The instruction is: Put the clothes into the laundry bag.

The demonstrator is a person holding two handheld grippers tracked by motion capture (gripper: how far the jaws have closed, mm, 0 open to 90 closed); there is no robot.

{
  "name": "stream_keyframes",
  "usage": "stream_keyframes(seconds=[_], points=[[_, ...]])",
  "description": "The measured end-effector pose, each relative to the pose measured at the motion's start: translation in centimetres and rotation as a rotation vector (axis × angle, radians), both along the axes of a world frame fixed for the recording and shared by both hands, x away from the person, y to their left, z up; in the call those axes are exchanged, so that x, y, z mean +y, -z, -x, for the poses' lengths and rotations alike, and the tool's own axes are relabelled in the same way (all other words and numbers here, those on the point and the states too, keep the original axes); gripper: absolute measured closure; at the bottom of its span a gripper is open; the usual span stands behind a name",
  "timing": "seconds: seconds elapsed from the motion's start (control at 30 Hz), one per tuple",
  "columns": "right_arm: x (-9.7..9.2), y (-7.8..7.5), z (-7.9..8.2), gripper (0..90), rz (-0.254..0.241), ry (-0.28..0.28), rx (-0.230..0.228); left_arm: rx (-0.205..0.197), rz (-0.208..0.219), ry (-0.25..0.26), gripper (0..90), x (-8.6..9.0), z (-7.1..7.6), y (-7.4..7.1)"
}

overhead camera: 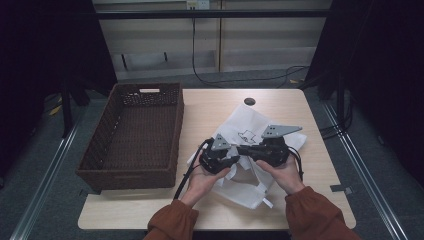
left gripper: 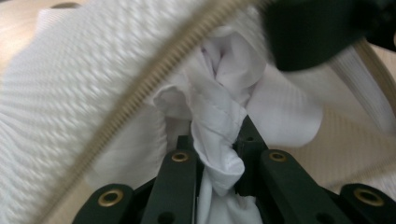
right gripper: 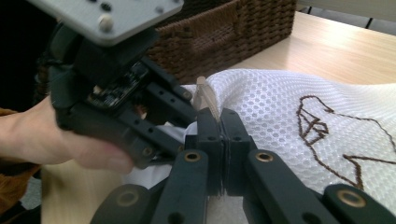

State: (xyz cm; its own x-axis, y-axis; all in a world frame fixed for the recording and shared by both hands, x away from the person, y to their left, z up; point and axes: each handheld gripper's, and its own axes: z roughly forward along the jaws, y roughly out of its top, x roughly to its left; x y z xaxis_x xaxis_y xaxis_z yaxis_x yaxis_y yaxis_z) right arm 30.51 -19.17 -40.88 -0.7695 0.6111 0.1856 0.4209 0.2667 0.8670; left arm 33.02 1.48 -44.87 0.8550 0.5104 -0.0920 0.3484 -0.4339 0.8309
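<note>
The soft, light mesh bag (right gripper: pixel 299 107) is pinched at its zip edge by the closed right gripper (right gripper: pixel 219 122), while the white cloth (left gripper: pixel 219 135) inside is clamped between the left gripper (left gripper: pixel 219 154) jaws.

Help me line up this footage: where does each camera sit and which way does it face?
High view: above the person's side, looking forward and down on the table, wicker basket and white mesh bag; both forearms show.
Left gripper view: on the left hand-held gripper, looking along jaws pinching white cloth by the bag's zipper.
Right gripper view: on the right hand-held gripper, jaws clamping the bag's edge; a hand shows.
All three views share the bag.
</note>
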Motion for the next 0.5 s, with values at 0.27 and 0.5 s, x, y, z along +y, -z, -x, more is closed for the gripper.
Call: stream_keyframes(seconds=[0.27, 0.5], points=[[0.3, 0.1, 0.1, 88.4, 0.005, -0.014, 0.003, -0.021, -0.028, -0.033, 82.1, 0.6, -0.9, 0.0], [0.2, 1.4, 0.0, 88.3, 0.034, -0.015, 0.044, 0.031, -0.109, -0.04, 81.1, 0.8, -1.3, 3.1]])
